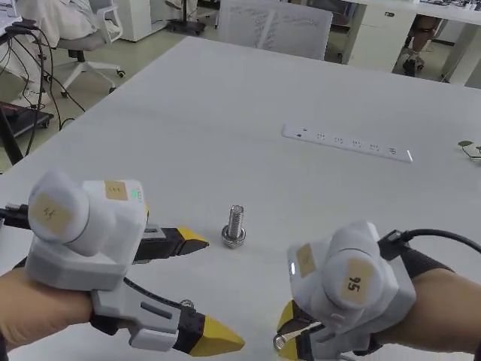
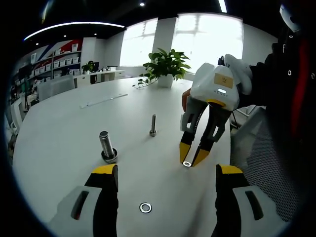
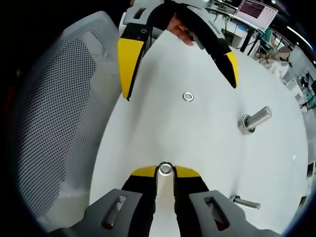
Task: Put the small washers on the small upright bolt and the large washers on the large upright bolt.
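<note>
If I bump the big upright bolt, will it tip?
Probably not easily: the large bolt stands on its broad head and looks like solid steel. A hard knock might topple it; then it would likely roll.

Pwr strip point(image 1: 347, 142) on table point(image 1: 188, 120), plant point(image 2: 165, 63) at edge.

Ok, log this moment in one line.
left gripper: open over loose washer | right gripper: shut on held washer | large bolt, small bolt: upright
</note>
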The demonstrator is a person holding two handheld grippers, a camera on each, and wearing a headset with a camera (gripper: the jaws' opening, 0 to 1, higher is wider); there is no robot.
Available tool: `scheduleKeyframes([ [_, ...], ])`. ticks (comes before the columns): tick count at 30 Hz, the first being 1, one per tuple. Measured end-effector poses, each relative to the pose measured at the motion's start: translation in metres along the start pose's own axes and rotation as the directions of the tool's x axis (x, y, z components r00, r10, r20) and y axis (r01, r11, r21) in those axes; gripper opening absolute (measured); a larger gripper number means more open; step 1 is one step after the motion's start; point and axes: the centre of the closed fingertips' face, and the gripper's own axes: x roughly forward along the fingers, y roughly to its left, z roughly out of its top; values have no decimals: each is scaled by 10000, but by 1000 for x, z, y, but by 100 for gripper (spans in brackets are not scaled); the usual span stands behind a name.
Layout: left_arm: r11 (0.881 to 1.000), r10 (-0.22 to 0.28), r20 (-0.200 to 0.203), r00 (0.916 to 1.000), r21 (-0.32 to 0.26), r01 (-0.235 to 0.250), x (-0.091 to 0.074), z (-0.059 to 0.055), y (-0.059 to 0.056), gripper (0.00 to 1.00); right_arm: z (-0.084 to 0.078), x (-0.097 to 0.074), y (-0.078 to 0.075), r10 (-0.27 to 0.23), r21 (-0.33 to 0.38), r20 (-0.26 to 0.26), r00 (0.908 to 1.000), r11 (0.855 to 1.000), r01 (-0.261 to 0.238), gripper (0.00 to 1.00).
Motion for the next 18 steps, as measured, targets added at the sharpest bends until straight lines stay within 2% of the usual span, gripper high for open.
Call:
scheduleKeyframes([
  [18,9997,-226,-156,9996,-23,226,1,-6,-6,81,-18,-14,-13,-392,719,-88,9992,9966,398,13],
])
